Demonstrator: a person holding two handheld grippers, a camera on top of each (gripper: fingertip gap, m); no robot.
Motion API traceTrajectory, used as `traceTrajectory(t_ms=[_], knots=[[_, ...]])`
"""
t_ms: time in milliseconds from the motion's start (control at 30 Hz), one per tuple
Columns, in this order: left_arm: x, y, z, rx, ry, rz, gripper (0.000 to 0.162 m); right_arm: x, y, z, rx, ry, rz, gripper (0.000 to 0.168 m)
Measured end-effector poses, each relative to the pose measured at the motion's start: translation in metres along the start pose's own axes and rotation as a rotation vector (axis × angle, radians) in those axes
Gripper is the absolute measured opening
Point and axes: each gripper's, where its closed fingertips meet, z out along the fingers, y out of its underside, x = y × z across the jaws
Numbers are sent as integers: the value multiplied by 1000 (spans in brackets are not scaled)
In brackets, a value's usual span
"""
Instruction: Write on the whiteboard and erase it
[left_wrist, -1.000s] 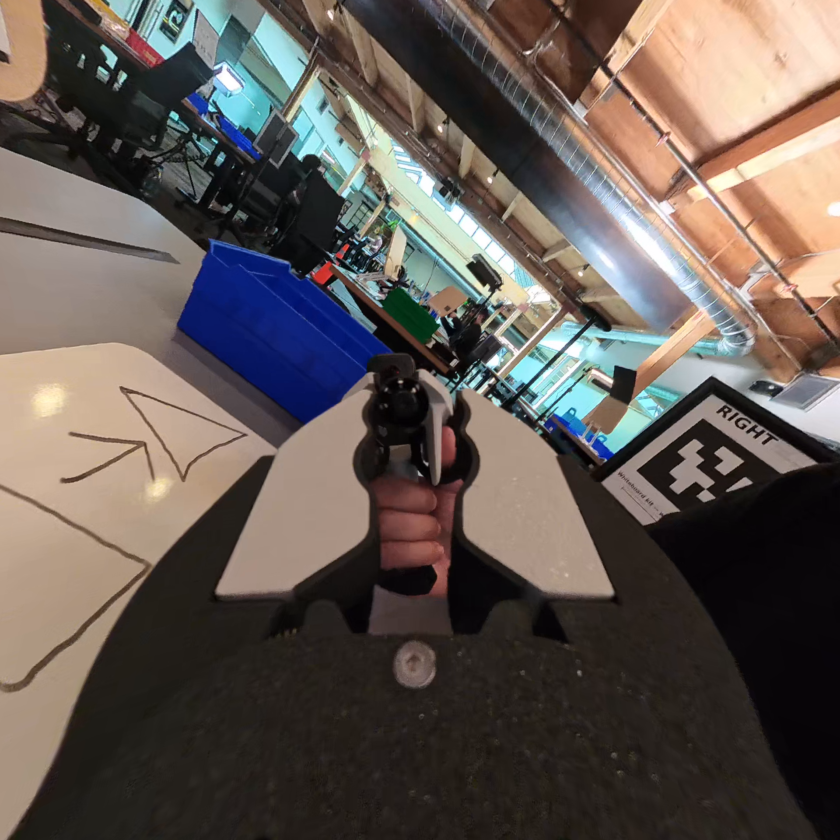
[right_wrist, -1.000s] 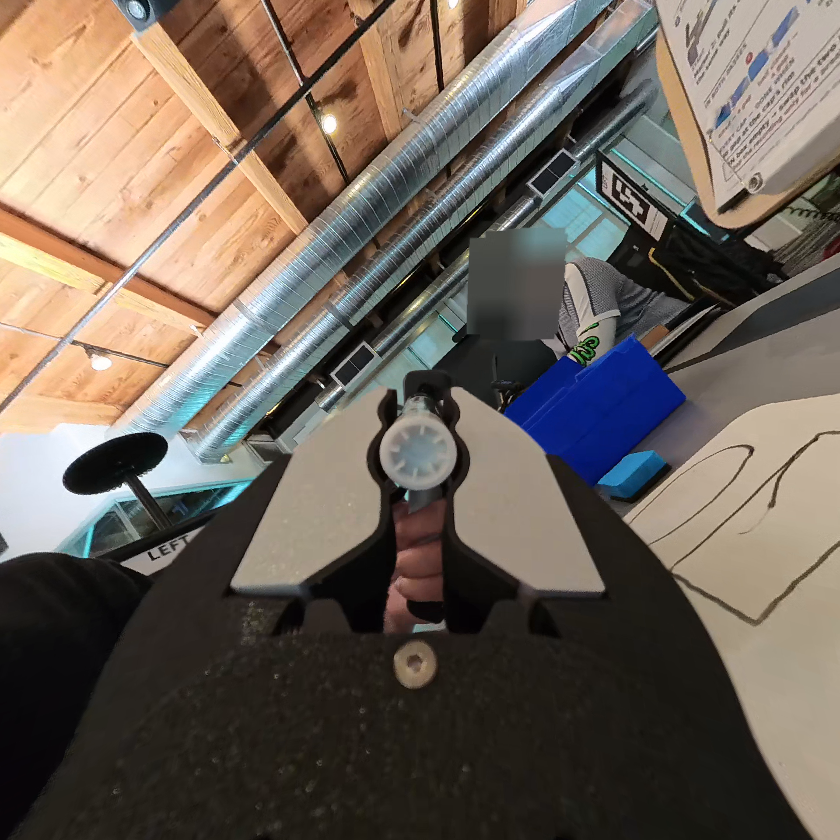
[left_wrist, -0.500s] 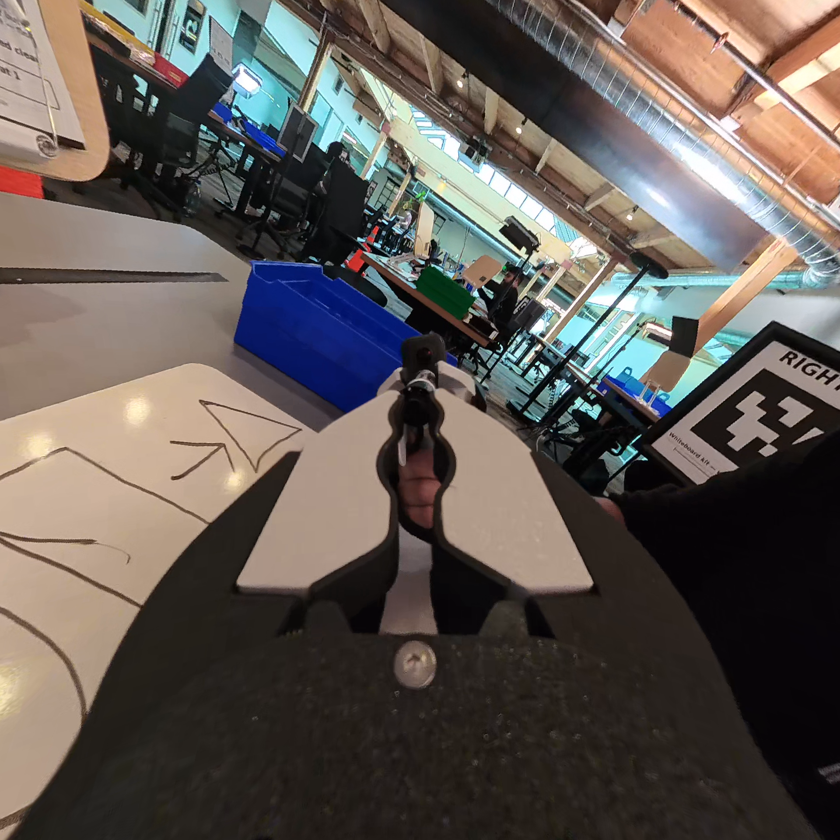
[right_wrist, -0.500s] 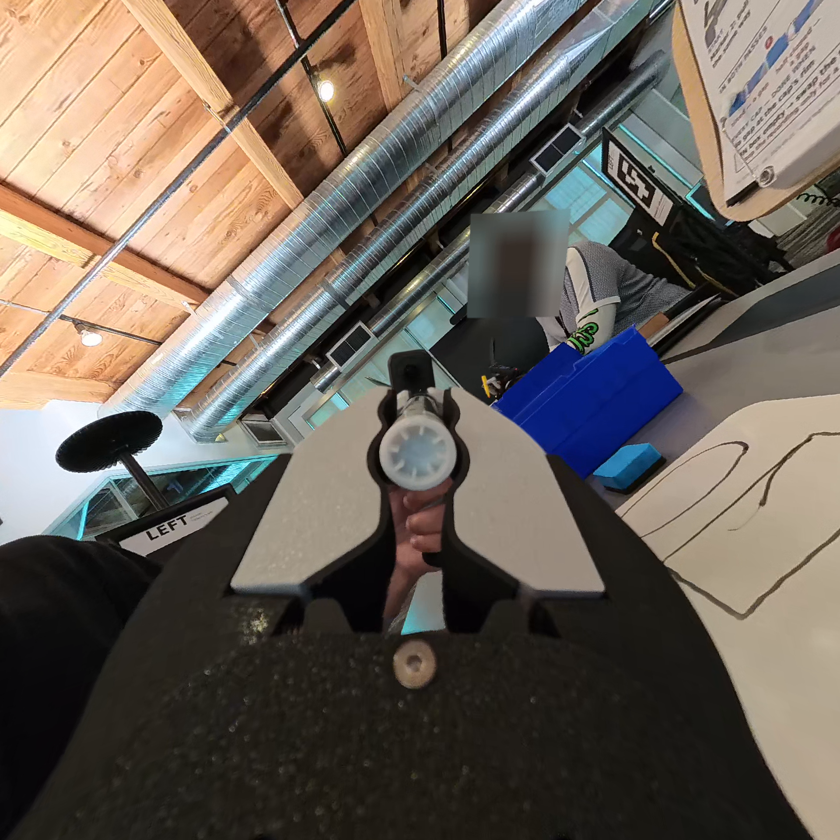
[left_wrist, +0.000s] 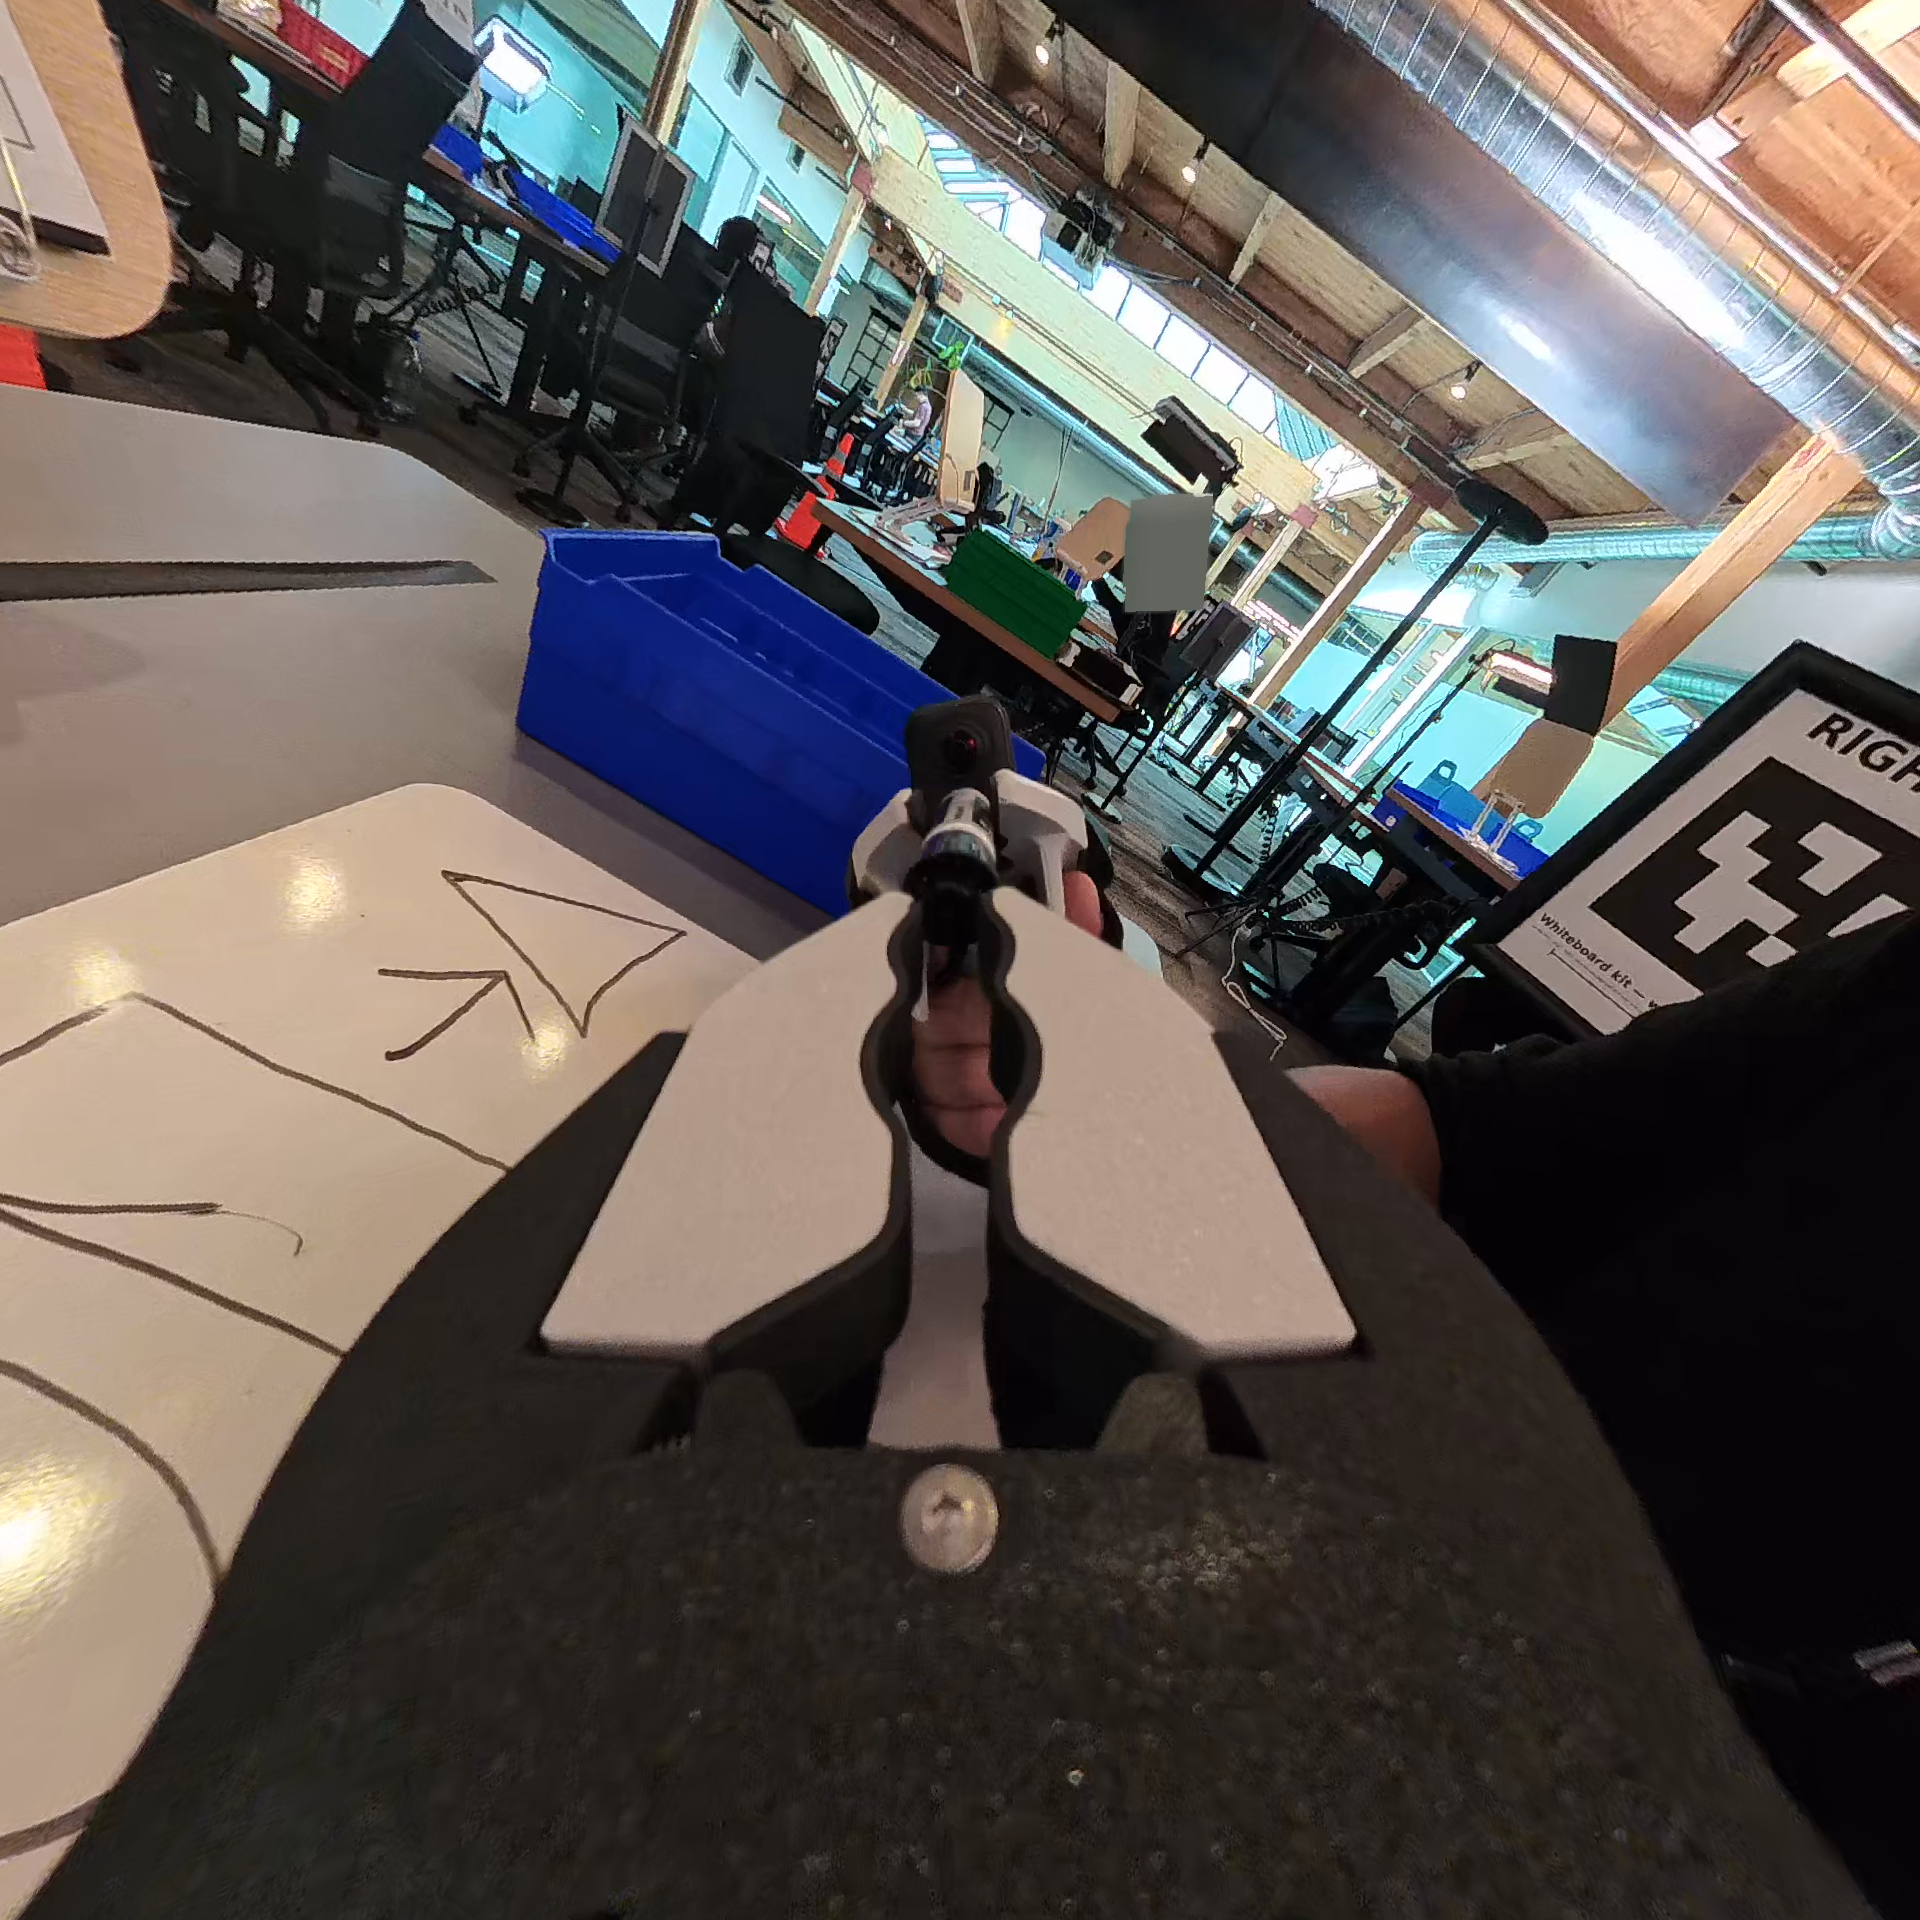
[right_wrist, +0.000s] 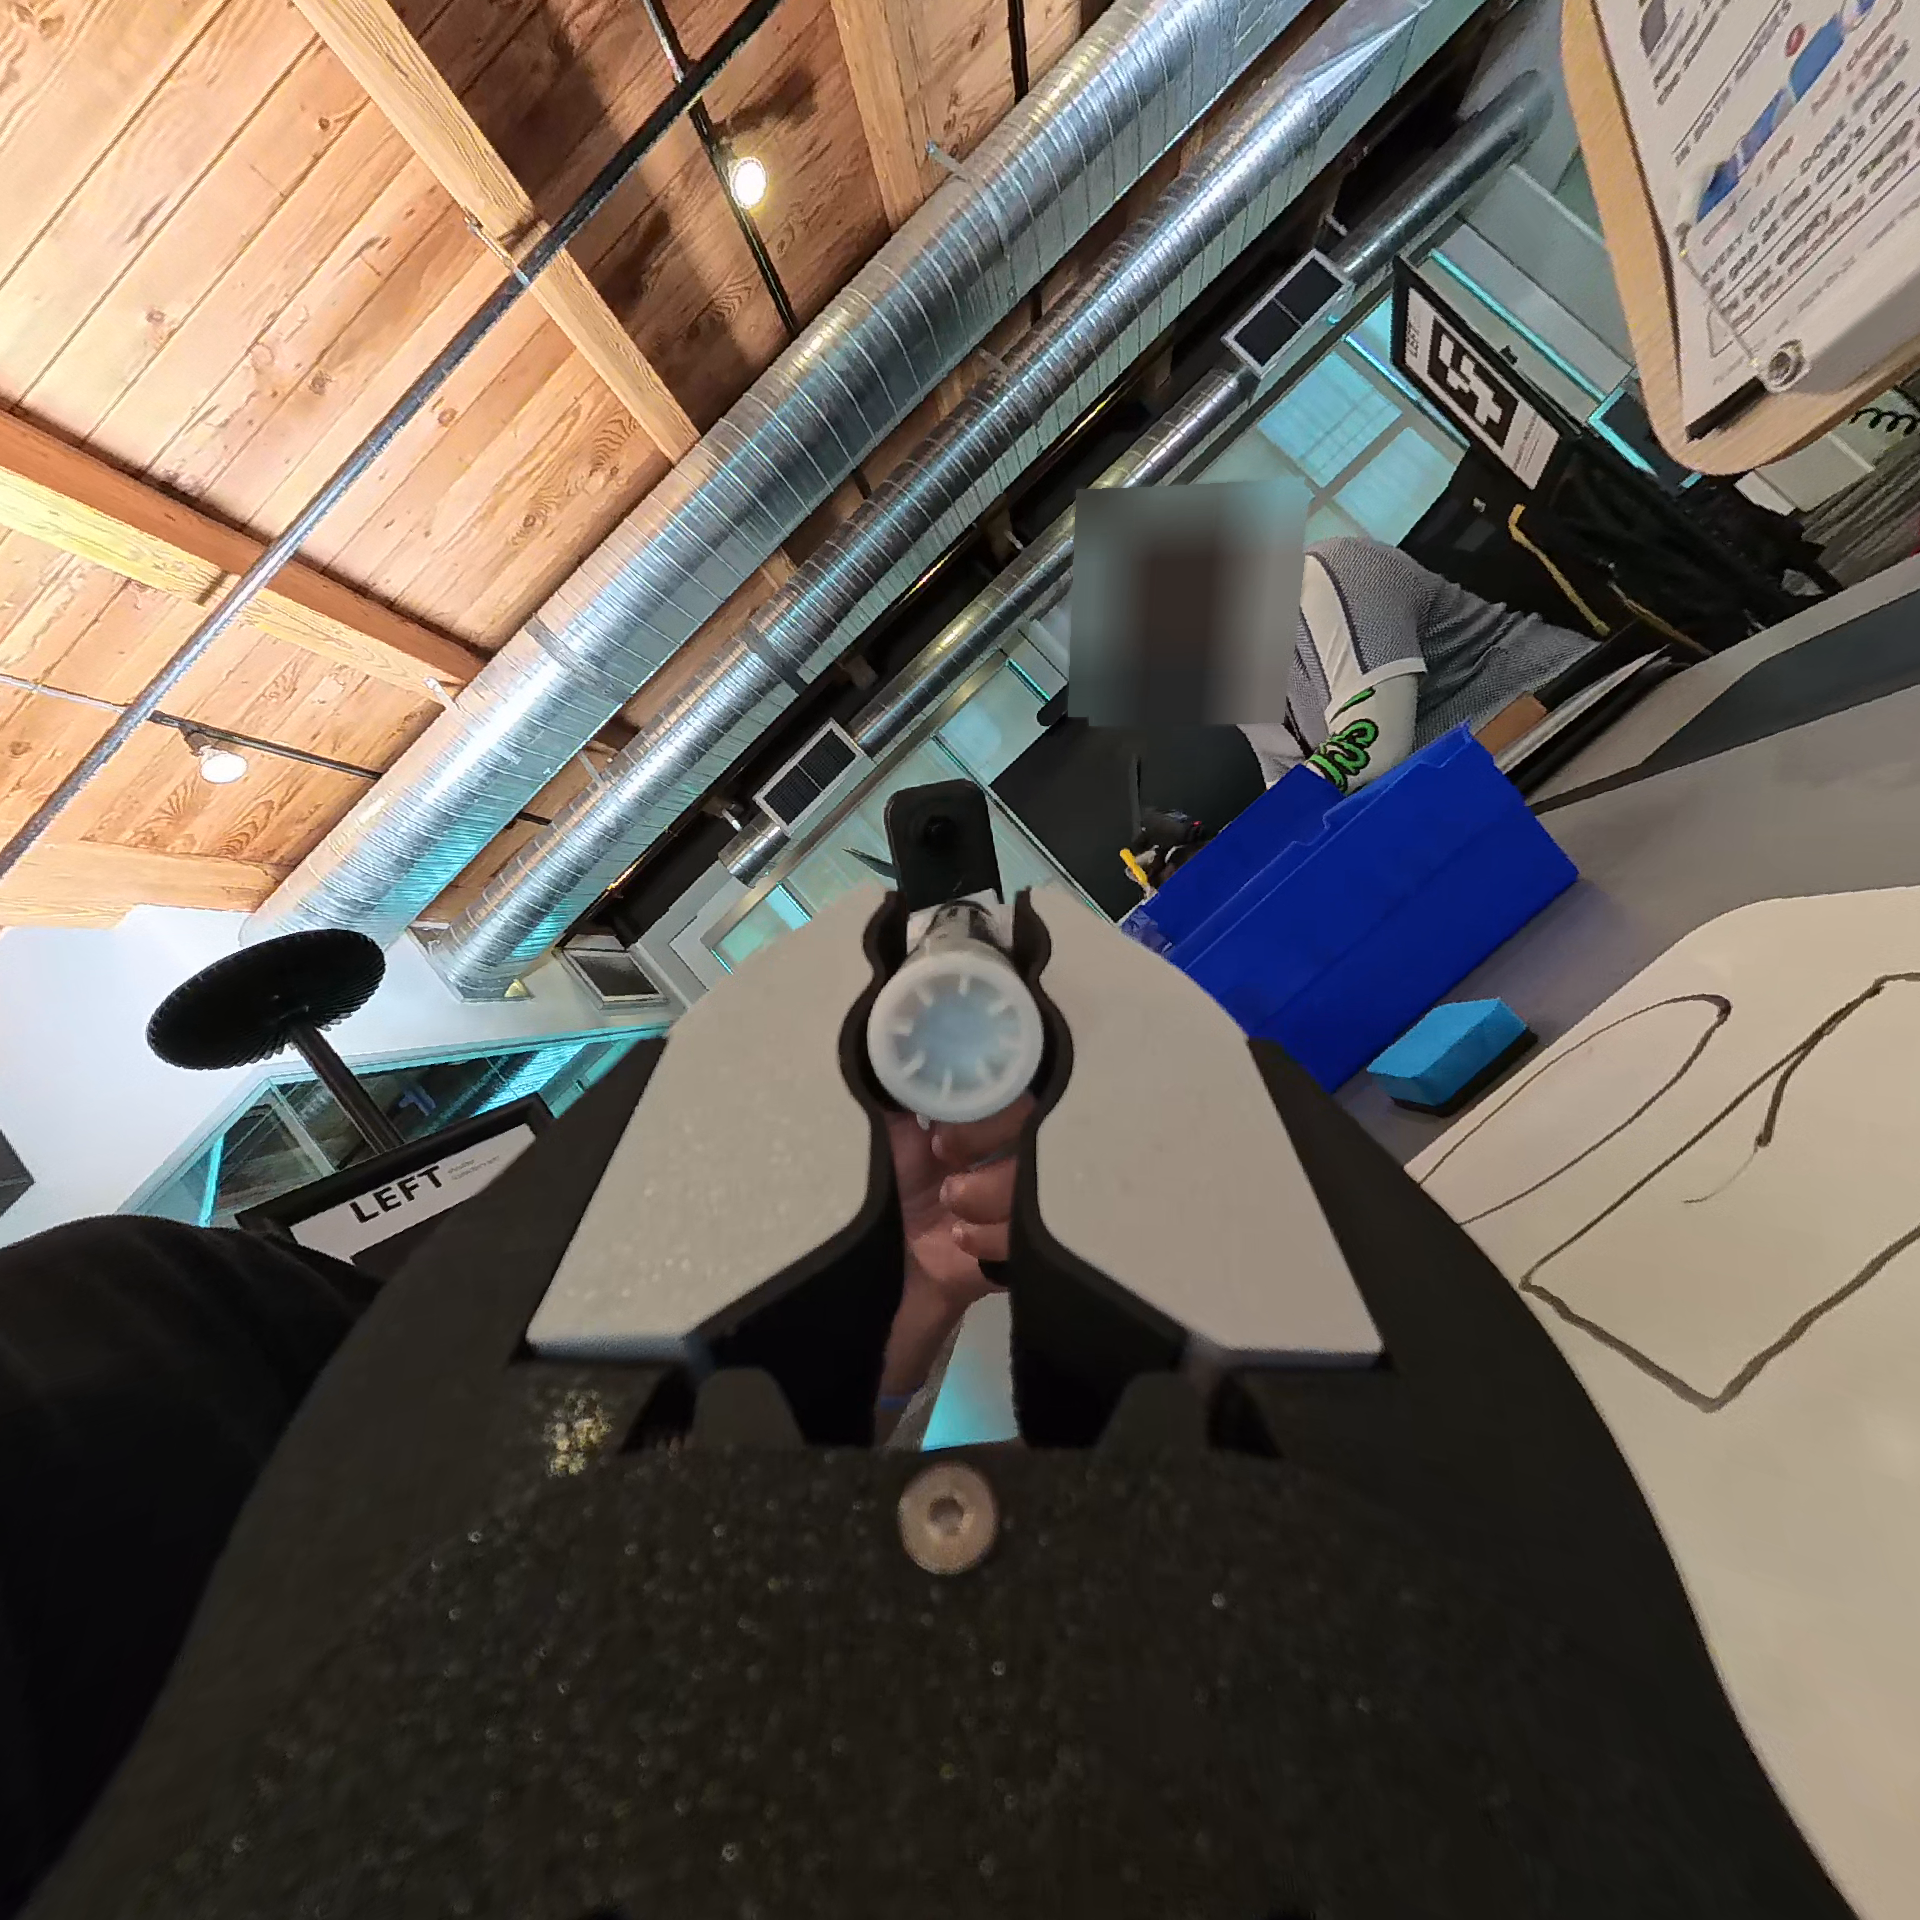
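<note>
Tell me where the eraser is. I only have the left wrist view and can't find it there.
Observer: The right wrist view shows the blue eraser lying on the table, beside the blue bin and just off the whiteboard edge.
Operator: Is the right gripper closed on the marker?
Observer: Yes. The right gripper has its fingers closed round the marker, whose white back end faces that camera.
Operator: Anyone close to the bin?
Observer: A person sits just behind it.
</note>
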Motion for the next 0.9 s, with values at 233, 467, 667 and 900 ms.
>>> traceTrajectory(t_ms=[233, 467, 667, 900], knots=[[-2, 5, -2, -21, 10, -8, 8, 1, 5, -1, -71, 14, -23, 20], [-6, 20, -5, -101, 16, -3, 8, 7, 14, -3, -142, 20, -35, 20], [-3, 20, -7, -102, 34, -4, 8, 4, 19, -2, -188, 12, -34, 20], [-4, 30, -12, -181, 31, 11, 8, 4, 33, -1, -327, 43, -91, 21]])
